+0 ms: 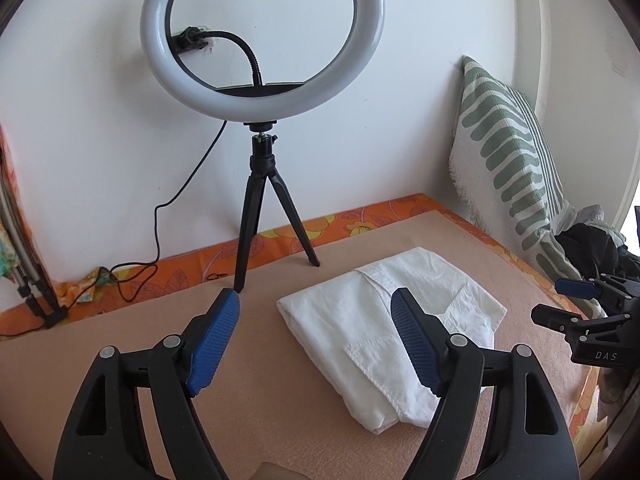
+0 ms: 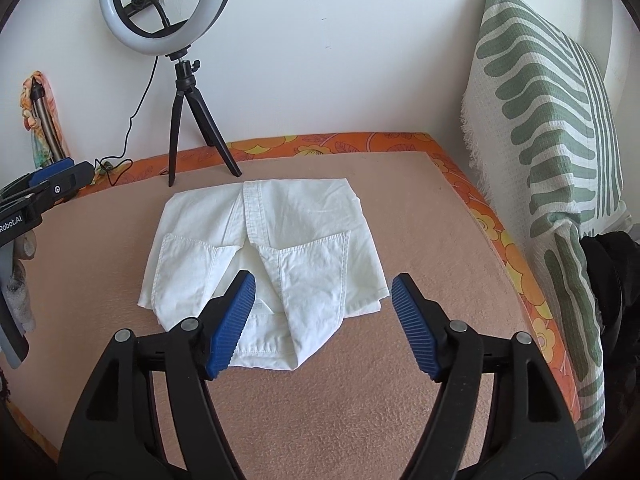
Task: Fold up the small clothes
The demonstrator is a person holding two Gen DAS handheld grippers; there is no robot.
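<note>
On peach mat [image 2: 360, 380], creased white shorts [image 2: 264, 248] folded.

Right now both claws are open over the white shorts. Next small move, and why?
Probably back both claws off and reach for the next piece. The white shorts already lie folded in a compact stack on the tan mat, and neither the left claw nor the right claw holds anything. A dark clothes pile waits at the right.
</note>
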